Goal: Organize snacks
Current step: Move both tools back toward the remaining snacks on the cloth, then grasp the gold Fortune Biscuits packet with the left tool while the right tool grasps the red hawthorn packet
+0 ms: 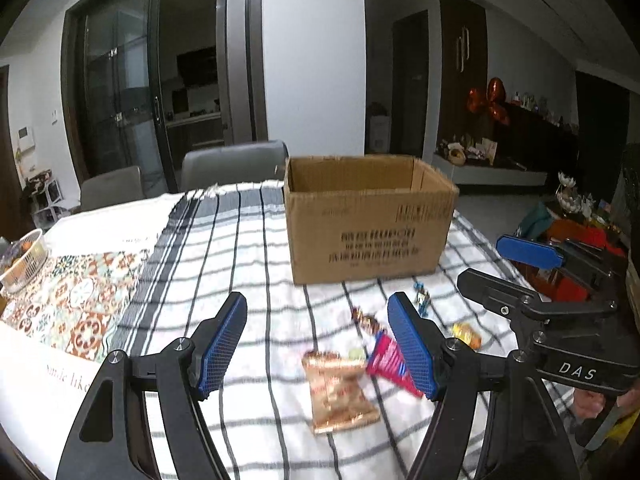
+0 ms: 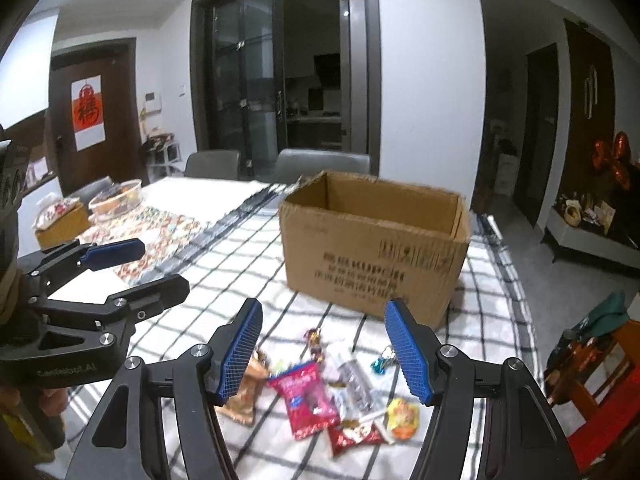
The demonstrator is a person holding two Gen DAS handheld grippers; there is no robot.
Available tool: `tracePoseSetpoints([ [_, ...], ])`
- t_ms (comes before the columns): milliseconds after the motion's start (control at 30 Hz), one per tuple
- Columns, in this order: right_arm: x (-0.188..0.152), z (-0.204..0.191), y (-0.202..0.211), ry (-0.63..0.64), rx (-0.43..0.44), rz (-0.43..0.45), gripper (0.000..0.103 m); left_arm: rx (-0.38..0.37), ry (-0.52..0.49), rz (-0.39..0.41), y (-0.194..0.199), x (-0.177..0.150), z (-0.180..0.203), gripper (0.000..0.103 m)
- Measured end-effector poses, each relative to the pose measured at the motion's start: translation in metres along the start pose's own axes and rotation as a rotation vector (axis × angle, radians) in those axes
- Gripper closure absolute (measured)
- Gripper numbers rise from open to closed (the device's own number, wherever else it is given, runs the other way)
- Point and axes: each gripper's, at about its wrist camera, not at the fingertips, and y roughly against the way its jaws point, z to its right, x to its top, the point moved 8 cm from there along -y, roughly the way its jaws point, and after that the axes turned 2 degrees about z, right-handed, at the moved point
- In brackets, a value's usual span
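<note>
Crinkled foil and plastic, assorted: your snacks lie loose on the checked cloth in front of the cardboard box, none of them inside it that you can see. Item one, a pink packet, lies flat on the near side of the box, roughly centred before it. Item two, a gold-brown packet, lies just beside the pink one, on its left. Item three, a small red packet, and item four, an orange-yellow sweet, lie nearer you than the pink packet, towards the box's right-hand end. Item five, a small blue-wrapped sweet, sits closest to the box's front wall; a dark twisted-wrapper sweet lies near it, to its left. The box stands upright, top open, flaps up, on the cloth. Your left gripper hangs above the gold-brown packet with jaws parted, nothing between them; your right gripper hangs above the pink packet, likewise spread and empty. Beyond the box's left end: a patterned mat and a white basket; behind the box, two grey chairs.
</note>
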Motion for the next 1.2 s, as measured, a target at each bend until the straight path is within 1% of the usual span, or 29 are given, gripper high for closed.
tracePoseSetpoints([
  [233, -0.031, -0.006, -0.019, 0.007, 0.034, -0.089, 0.038, 0.001, 0.012, -0.074, -0.01, -0.038, 0.001, 0.031],
  [333, -0.042, -0.007, -0.026, 0.023, 0.041, -0.112, 0.038, -0.002, 0.009, -0.089, -0.014, -0.049, 0.002, 0.031],
  [533, -0.061, -0.015, -0.041, 0.087, 0.064, -0.155, 0.039, 0.009, -0.027, -0.097, -0.023, -0.062, 0.004, 0.031],
  [700, -0.072, -0.018, -0.056, 0.126, 0.088, -0.185, 0.039, -0.006, -0.021, -0.136, -0.039, -0.075, 0.004, 0.031],
  [767, -0.076, -0.019, -0.064, 0.136, 0.102, -0.198, 0.042, -0.01, -0.018, -0.154, -0.046, -0.081, 0.004, 0.031],
  [1000, -0.087, -0.015, -0.086, 0.131, 0.127, -0.241, 0.046, -0.029, 0.007, -0.199, -0.065, -0.092, 0.003, 0.031],
  [1200, -0.096, -0.016, -0.099, 0.124, 0.157, -0.272, 0.048, -0.071, 0.036, -0.235, -0.079, -0.097, 0.006, 0.034],
])
